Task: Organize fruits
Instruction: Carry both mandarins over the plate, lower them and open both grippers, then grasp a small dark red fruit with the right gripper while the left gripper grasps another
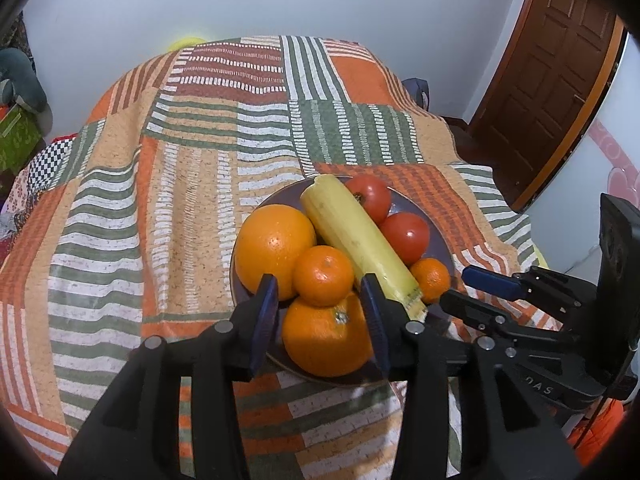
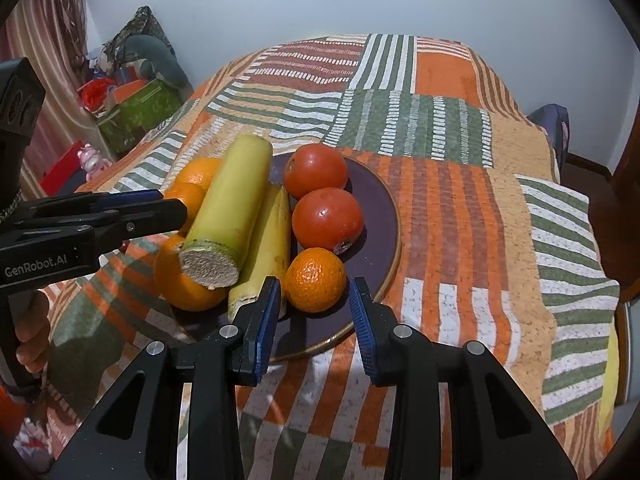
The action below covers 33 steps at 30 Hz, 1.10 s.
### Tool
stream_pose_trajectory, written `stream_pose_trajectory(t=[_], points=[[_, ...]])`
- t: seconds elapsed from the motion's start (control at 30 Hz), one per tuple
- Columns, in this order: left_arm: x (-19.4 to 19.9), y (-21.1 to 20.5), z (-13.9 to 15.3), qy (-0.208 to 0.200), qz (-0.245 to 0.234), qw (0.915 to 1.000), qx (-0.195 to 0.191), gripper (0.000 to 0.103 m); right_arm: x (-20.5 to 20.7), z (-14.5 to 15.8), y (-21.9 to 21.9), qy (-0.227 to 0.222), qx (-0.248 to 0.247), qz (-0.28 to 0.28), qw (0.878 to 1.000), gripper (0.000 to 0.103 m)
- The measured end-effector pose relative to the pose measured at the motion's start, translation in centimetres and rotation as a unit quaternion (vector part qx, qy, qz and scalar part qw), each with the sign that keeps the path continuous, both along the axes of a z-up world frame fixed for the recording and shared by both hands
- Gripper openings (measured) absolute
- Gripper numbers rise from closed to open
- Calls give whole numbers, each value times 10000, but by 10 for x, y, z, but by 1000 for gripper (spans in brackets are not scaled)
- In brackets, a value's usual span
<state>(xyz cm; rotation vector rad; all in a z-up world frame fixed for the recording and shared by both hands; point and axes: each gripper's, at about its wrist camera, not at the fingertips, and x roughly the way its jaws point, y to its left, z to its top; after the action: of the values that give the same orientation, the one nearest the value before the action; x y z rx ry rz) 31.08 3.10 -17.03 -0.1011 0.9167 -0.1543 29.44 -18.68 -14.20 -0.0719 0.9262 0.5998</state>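
Observation:
A dark purple plate (image 1: 440, 248) (image 2: 380, 208) holds two large oranges (image 1: 276, 250), a mandarin (image 1: 324, 276), yellow sugarcane pieces (image 1: 356, 236) (image 2: 236, 196), two red tomatoes (image 1: 404, 236) (image 2: 328, 220) and a small mandarin (image 2: 316, 280) (image 1: 431, 279). My left gripper (image 1: 322, 312) is open, its jaws on either side of the near large orange (image 1: 326, 340) without touching it. My right gripper (image 2: 314, 312) is open just in front of the small mandarin. It also shows in the left wrist view (image 1: 476, 292), at the plate's right edge.
The plate sits on a table under a patchwork striped cloth (image 1: 180, 200). A brown door (image 1: 560, 80) is at the right. Boxes and clutter (image 2: 136, 108) stand by the wall at the left. A chair back (image 2: 552, 124) shows beyond the table.

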Motion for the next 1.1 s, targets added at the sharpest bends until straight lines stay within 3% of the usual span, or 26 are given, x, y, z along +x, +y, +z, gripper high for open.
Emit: stream_pose_trajectory(t=[0.33, 0.47, 0.6, 0.87, 1.1], points=[[-51, -6, 32, -238, 22, 9997, 112, 54, -32, 30, -12, -222, -89, 2, 9997, 34], [-76, -11, 43, -321, -4, 9993, 175, 57, -51, 40, -15, -333, -123, 13, 9994, 41], [-103, -14, 51, -366, 3, 9991, 192, 61, -67, 46, -17, -384, -130, 34, 9992, 41], [-143, -8, 50, -285, 90, 9994, 177, 66, -97, 39, -19, -176, -219, 144, 9995, 41], [-164, 0, 30, -129, 191, 9995, 231, 66, -116, 20, -15, 71, -242, 298, 9992, 41]])
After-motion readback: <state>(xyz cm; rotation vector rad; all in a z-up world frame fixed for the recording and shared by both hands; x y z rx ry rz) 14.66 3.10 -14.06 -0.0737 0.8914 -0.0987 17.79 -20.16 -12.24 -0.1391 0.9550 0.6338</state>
